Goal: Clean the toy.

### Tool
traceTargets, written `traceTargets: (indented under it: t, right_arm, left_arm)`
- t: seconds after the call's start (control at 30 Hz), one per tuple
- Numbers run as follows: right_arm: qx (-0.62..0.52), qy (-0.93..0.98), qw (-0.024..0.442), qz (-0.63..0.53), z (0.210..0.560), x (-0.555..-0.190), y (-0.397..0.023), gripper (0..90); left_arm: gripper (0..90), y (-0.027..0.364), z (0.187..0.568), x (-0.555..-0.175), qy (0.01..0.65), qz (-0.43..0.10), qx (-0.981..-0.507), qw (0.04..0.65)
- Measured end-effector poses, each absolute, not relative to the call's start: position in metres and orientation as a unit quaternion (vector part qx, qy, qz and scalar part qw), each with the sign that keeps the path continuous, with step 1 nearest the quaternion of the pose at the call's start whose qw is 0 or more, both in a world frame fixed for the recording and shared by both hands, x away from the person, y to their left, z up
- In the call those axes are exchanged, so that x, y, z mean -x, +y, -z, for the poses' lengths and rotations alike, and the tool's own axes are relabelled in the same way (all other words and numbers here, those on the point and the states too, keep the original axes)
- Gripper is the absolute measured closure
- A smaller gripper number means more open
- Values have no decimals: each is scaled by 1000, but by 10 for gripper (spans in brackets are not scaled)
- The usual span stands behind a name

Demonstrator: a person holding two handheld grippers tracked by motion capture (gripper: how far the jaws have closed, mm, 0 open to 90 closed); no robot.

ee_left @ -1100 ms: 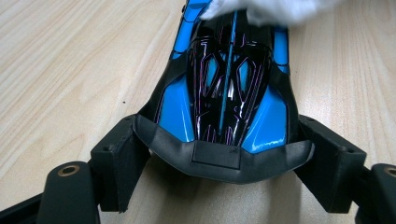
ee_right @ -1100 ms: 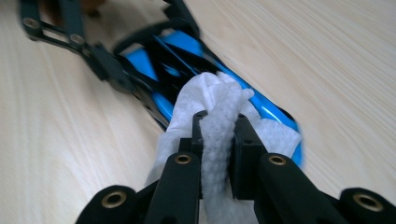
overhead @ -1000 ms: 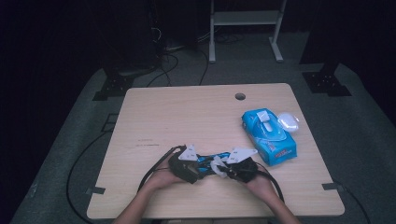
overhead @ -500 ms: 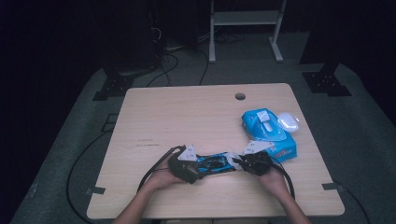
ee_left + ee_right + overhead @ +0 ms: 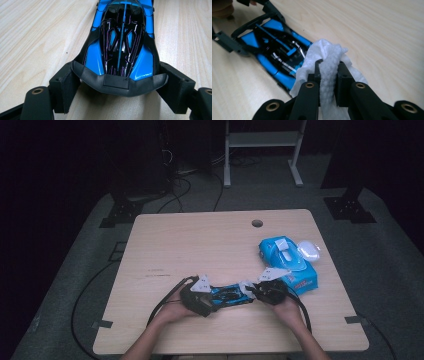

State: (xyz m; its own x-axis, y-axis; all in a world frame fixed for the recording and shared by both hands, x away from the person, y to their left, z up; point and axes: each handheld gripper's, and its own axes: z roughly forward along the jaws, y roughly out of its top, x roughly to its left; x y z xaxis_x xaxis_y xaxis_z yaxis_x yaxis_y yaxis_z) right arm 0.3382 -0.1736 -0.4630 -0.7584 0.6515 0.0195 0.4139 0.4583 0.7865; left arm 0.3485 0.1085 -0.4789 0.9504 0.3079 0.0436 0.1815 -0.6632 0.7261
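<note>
Gripping toy car [image 5: 122, 42], left gripper [image 5: 212, 298], right gripper [image 5: 329, 65] pinching wipe [image 5: 325, 58]

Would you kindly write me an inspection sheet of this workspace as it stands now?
Surface: wooden table, round hole near far edge.
Job's things: blue toy car; white wipe touching its end.
Clutter: blue wipes pack, white object beside it.
Grippers: left tool shut on toy car; right tool shut on wipe.
Cables: one trails from left tool.
Surroundings: dark floor, white frame.
</note>
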Motion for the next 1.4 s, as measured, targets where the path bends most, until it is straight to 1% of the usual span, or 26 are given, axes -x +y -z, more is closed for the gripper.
traceTargets:
  t: [0.13,0.2,0.37,0.43,0.63,0.83,0.9,1.03,1.27,1.4]
  right_arm:
    - [-294,845,142,-424,459,-343,-156,815]
    - [-289,847,149,-421,460,-346,-151,815]
    - [-321,846,157,-396,464,-351,-172,816]
    - [-340,836,143,-406,466,-351,-179,816]
    - [-317,839,153,-415,463,-348,-160,816]
    - [-345,831,133,-415,467,-354,-176,816]
    - [-344,834,147,-406,466,-353,-172,816]
    - [-321,840,155,-410,462,-348,-160,816]
    - [-356,835,130,-400,464,-345,-185,817]
    - [-351,839,129,-394,463,-343,-184,816]
  left_arm:
    - [236,109,479,-349,135,-81,-908,388]
    - [237,109,479,-348,136,-81,-908,388]
    - [236,109,479,-349,136,-79,-908,389]
    - [237,108,479,-348,137,-80,-907,389]
    - [236,109,479,-349,136,-78,-908,388]
    - [236,108,480,-349,139,-77,-907,391]
    - [236,108,480,-349,138,-77,-907,391]
    - [238,108,480,-348,138,-77,-907,391]
    - [240,108,480,-349,135,-78,-907,391]
    - [240,109,479,-349,135,-80,-908,389]
